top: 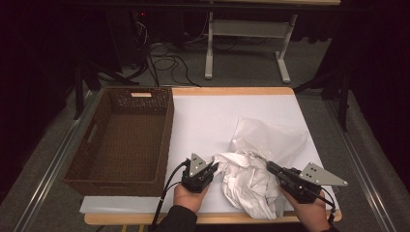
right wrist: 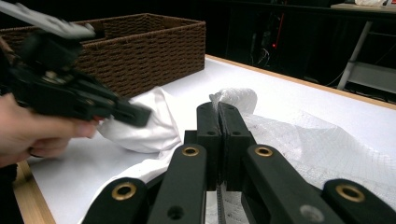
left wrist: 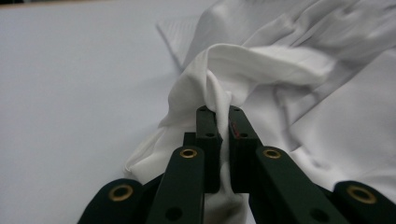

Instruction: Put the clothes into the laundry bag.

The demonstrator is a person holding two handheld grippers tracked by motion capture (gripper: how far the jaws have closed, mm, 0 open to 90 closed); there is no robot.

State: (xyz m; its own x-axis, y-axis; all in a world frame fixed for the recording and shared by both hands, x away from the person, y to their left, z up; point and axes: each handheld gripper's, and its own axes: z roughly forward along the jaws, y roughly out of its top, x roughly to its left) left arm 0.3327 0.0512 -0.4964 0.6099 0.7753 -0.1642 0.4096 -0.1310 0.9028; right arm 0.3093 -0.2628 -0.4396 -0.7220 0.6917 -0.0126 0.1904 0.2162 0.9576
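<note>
Your left gripper (top: 209, 169) sits at 7 o'clock on the table (top: 232, 92), its 2 jaws pinched on a raised fold of the white garment (top: 246, 181); in the left gripper view the cloth (left wrist: 261, 70) bunches up between the pads (left wrist: 208, 126). Your right gripper (top: 271, 167) comes in from 5 o'clock, jaws pressed together on a thin ridge of white mesh fabric (right wrist: 233, 99). The mesh piece (top: 270, 135) spreads toward 2 o'clock from the crumpled garment, and the two may be 1 piece of clothing; the folds hide the join. The garment lies near the table's front edge, between your 2 hands, on the white sheet (top: 208, 116). The brown wicker basket (top: 164, 140) stands at 9 o'clock, just beside your left gripper.
</note>
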